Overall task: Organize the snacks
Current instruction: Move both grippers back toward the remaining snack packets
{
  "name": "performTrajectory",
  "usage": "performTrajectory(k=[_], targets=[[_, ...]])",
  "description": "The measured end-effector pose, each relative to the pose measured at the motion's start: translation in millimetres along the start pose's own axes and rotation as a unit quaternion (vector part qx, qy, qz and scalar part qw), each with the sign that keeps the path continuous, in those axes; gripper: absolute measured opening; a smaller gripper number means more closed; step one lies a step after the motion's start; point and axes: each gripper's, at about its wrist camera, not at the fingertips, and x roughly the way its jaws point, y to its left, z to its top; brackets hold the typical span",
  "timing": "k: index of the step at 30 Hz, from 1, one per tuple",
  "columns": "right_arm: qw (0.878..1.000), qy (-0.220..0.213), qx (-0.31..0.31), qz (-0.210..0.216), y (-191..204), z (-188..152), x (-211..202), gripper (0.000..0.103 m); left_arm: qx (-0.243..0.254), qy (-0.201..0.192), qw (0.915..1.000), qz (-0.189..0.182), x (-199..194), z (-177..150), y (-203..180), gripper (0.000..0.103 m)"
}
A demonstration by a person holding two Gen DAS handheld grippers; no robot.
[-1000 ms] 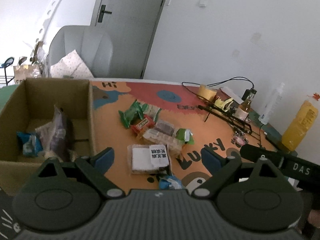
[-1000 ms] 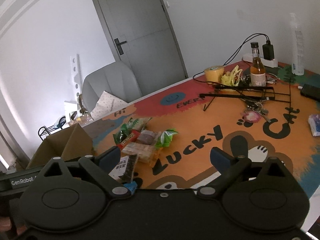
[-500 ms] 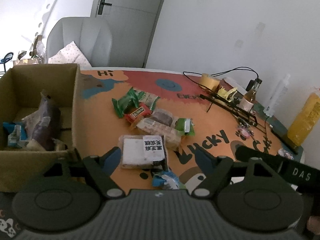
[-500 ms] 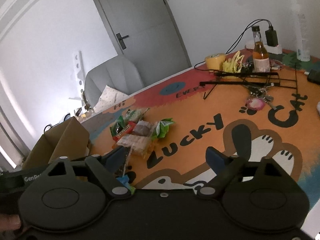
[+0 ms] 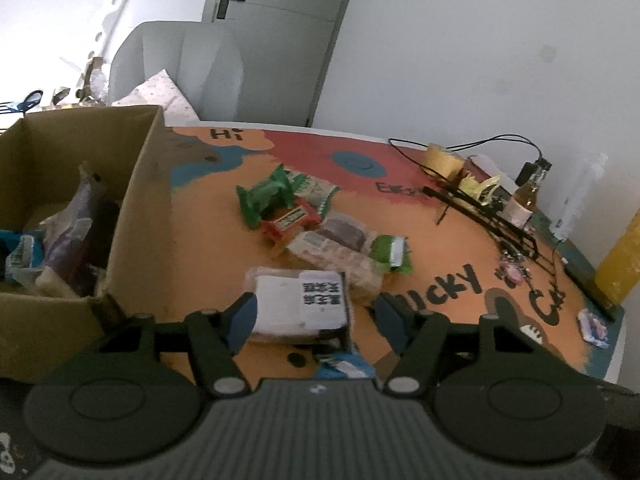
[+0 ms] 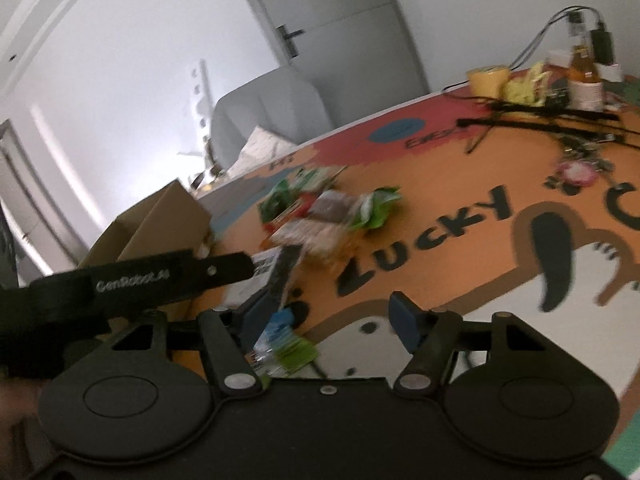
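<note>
Left gripper (image 5: 314, 316) closing around white packet (image 5: 300, 304), pads not touching. Right gripper (image 6: 332, 320) closing over blue packet (image 6: 280, 330), ungrasped.

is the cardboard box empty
No, the cardboard box at the left of the left wrist view already holds several snack packets, among them a dark purple bag and a blue one.

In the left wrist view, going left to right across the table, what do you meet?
Cardboard box → green snack packet → yellow tape roll → brown glass bottle → yellow bottle.
</note>
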Motion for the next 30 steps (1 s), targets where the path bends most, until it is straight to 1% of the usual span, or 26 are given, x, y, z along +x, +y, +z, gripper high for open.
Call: performTrajectory(k=[7, 9, 11, 13, 16, 24, 27, 30], targets=[[0.999, 0.028, -0.021, 0.023, 22, -9, 23, 0.065, -0.016, 0.002, 0.9998, 0.013, -7, -4, 17, 0.066], [0.999, 0.033, -0.024, 0.023, 26, -11, 30, 0.063, -0.018, 0.003, 0.9997, 0.015, -8, -4, 21, 0.066], [0.999, 0.037, -0.026, 0.021, 30, -12, 35, 0.055, -0.017, 0.006, 0.9997, 0.014, -8, -5, 23, 0.066], [0.999, 0.041, -0.028, 0.020, 31, -14, 40, 0.051, -0.016, 0.006, 0.9998, 0.012, -8, -6, 24, 0.066], [0.998, 0.044, -0.038, 0.011, 34, -13, 41, 0.036, -0.016, 0.010, 0.9998, 0.008, -6, -7, 21, 0.066], [0.999, 0.037, -0.032, -0.011, 17, -13, 28, 0.035, 0.002, 0.014, 0.9999, -0.006, 5, -12, 2, 0.066], [0.999, 0.031, -0.023, -0.023, 7, -11, 23, 0.035, 0.004, 0.015, 0.9999, -0.004, 12, -12, -3, 0.068], [0.999, 0.025, -0.013, -0.035, -3, -10, 19, 0.035, 0.009, 0.012, 0.9999, 0.008, 19, -10, -6, 0.071]])
